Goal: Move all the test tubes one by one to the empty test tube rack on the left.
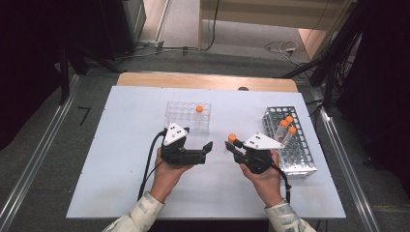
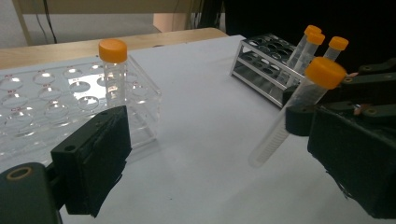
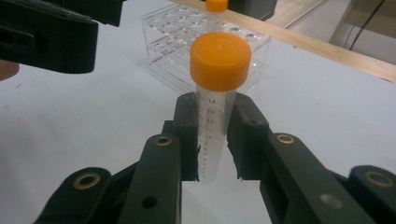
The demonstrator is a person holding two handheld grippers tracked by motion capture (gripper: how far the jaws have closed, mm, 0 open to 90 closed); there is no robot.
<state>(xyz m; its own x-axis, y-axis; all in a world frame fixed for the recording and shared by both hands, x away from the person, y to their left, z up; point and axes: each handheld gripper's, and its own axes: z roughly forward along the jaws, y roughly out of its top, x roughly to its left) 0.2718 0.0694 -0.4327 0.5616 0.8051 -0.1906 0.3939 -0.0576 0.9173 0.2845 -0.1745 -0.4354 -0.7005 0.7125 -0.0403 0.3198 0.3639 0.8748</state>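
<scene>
My right gripper (image 3: pixel 212 140) clamps the orange-capped tube (image 3: pixel 214 116) at frame centre, just under its cap; light, slick plastic, so I grip firmly; left gripper (image 1: pixel 205 150) gapes empty

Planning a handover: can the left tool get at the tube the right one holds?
Probably yes: the left tool is open, and bare table lies between it and the tube clamped in the right tool.

Your left gripper (image 1: pixel 209 147) and right gripper (image 1: pixel 229 146) sit side by side near the table's (image 1: pixel 121 159) middle. The clear rack (image 1: pixel 181 118) lies just beyond your left gripper, one tube (image 1: pixel 199 110) standing in it. The wire rack (image 1: pixel 297 154) lies at far right, holding three tubes (image 1: pixel 288 124).
</scene>
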